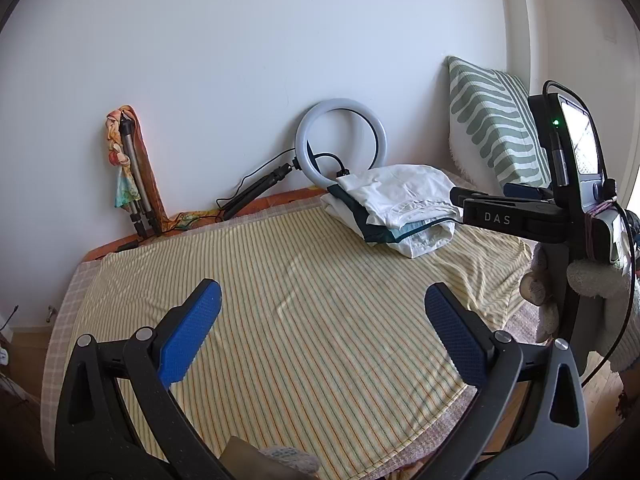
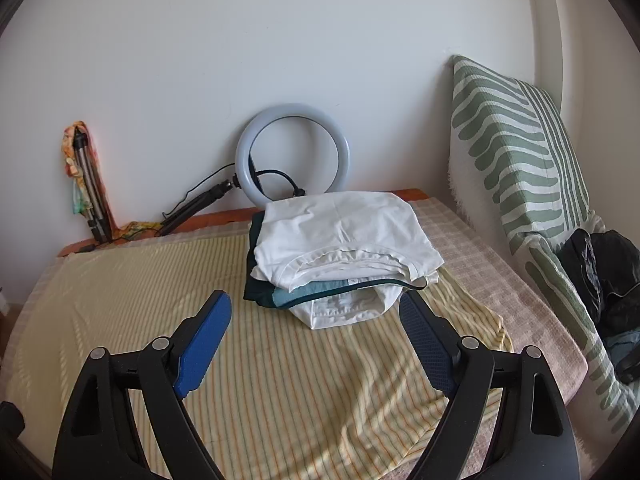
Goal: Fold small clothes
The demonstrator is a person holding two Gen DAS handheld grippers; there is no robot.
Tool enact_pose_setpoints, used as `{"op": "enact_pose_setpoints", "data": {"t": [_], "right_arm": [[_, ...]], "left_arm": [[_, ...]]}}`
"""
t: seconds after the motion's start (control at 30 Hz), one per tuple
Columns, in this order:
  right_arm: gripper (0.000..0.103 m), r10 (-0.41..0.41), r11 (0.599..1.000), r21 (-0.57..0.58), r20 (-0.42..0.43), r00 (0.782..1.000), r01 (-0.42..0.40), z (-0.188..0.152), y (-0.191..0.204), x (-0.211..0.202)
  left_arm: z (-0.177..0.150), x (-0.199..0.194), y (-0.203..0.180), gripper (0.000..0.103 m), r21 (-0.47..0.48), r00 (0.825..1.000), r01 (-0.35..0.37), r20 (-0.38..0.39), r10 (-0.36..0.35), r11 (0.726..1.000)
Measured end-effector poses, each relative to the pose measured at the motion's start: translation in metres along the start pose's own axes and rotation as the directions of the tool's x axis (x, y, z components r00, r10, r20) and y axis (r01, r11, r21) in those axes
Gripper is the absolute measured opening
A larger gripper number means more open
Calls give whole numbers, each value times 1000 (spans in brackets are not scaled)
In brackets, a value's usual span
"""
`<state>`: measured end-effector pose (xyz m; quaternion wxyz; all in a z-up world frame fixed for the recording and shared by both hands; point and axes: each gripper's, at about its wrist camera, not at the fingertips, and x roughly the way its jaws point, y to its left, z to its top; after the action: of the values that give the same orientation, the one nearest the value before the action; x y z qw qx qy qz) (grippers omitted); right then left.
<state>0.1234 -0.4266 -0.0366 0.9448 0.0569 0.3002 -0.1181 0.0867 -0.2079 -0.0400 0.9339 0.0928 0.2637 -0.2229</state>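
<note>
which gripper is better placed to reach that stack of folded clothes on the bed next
Right. The right gripper is open just short of the folded stack, facing it squarely. The left gripper, also open, faces bare striped sheet; there the stack lies farther off to its right.

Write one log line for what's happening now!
left gripper: open, empty | right gripper: open, empty | folded clothes stack: on striped sheet

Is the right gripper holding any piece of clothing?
No, the right gripper is open and empty, apart from the stack of folded clothes.
</note>
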Motion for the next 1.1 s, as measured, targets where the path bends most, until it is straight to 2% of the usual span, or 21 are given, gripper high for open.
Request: {"op": "enact_pose_setpoints", "data": {"t": [1.1], "right_arm": [[86,4,1000,8,-9,1000,-3,-5,1,2]], "left_arm": [[3,-7,2,103,20,1000,-9,17,9,1000]]}}
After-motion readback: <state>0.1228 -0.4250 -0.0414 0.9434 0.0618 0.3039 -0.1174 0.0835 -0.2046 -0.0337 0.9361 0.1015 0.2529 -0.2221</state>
